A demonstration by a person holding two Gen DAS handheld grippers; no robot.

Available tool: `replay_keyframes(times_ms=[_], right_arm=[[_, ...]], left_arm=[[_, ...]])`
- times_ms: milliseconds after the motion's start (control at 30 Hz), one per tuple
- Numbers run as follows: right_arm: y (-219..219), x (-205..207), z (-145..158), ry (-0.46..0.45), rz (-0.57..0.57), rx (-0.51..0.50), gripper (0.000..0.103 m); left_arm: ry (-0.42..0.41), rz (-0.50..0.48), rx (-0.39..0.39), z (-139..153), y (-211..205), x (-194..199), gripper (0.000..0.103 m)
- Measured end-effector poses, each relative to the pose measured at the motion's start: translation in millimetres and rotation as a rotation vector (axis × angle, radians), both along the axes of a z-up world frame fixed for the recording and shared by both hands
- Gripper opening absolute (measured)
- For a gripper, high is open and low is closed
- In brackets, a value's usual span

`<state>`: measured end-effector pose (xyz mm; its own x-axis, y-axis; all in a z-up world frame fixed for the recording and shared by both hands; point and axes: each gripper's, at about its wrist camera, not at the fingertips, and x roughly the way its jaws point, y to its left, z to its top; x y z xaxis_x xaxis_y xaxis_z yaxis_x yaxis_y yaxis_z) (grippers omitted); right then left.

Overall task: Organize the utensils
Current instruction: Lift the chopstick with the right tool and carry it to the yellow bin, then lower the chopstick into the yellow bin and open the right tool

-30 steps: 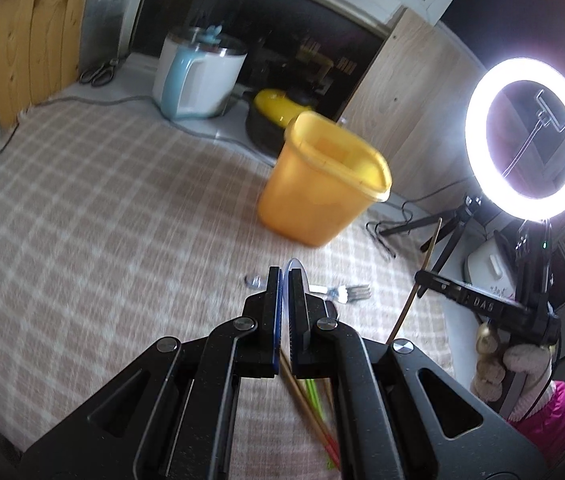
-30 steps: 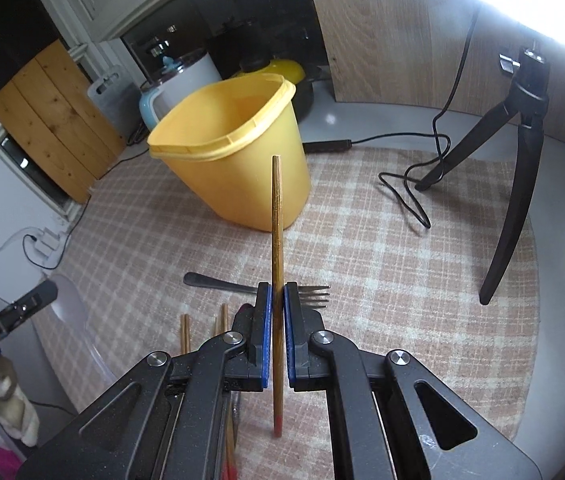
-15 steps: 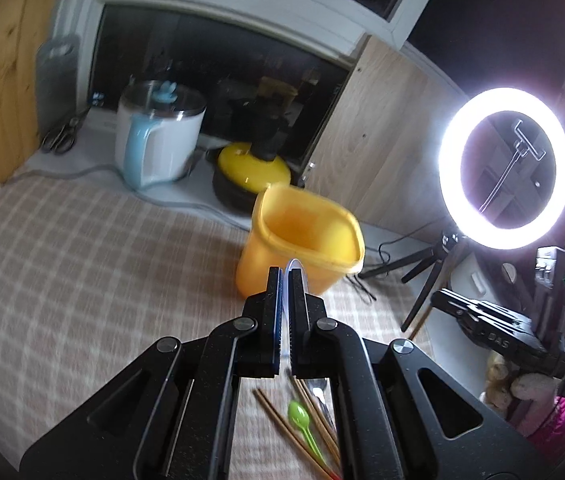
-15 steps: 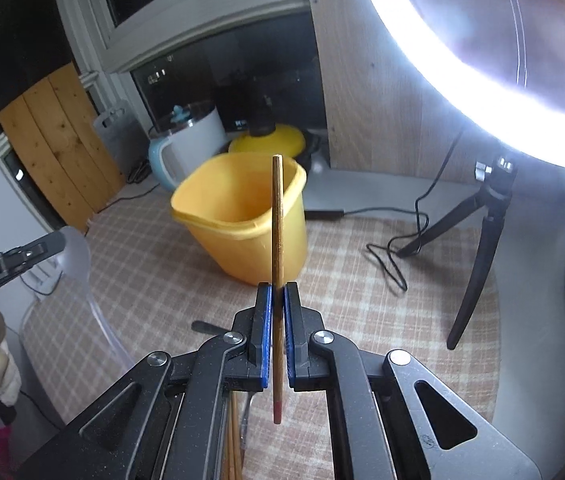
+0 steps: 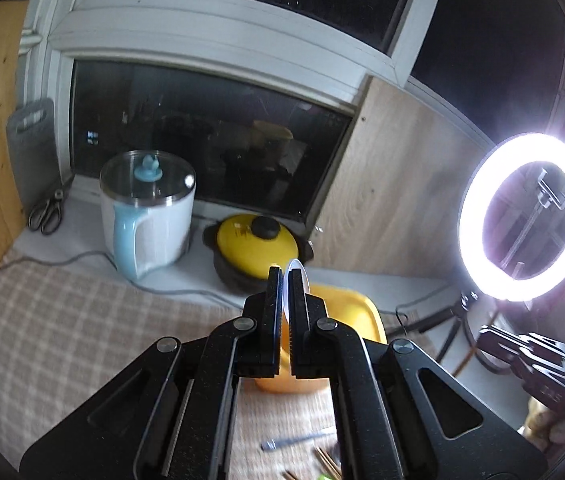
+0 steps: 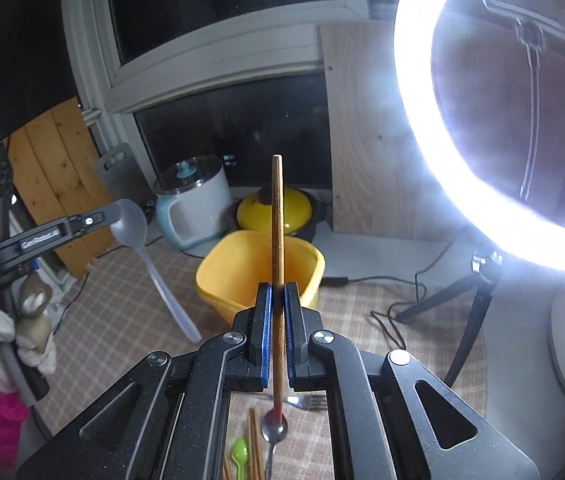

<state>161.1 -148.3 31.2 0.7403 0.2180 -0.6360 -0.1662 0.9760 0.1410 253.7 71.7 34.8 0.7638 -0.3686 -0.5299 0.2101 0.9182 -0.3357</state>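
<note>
I have lifted both tools off the counter (image 6: pixel 362 320): my right hand-held gripper (image 6: pixel 277 312) clamps a chopstick (image 6: pixel 277 220) upright, my left hand-held gripper (image 5: pixel 285 300) pinches a clear spoon (image 6: pixel 132 220), both now raised near the yellow bin (image 6: pixel 258 268), ready to drop in.

Yellow bin (image 5: pixel 366 316) mostly blocked by left gripper (image 5: pixel 285 280) in left wrist view; clear spoon (image 5: pixel 297 276) seen edge-on only, handle hidden btwn pads. Loose chopsticks (image 6: pixel 256 450), green spoon (image 6: pixel 239 456) and fork (image 6: pixel 309 401) partly covered by right gripper (image 6: pixel 278 292), cut off at btm edge.

Both tongs raised, closed; left tongs (image 5: pixel 285 308), right tongs (image 6: pixel 277 312), gloved hand, seemingly.
</note>
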Motion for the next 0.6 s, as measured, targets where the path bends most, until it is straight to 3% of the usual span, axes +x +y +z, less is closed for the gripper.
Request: replay_keyframes(times_ms=[300, 600], right_arm=[[12.8, 23.4, 26.5, -0.067, -0.023, -0.028, 0.004], [25.6, 51.6, 35.4, -0.122, -0.053, -0.092, 0.004]], left_arm=[[-0.039, 0.028, 0.055, 4.6, -2.9, 37.1, 0.0], [-0.005, -0.007, 0.136, -20.1, -23.4, 58.2, 0.0]])
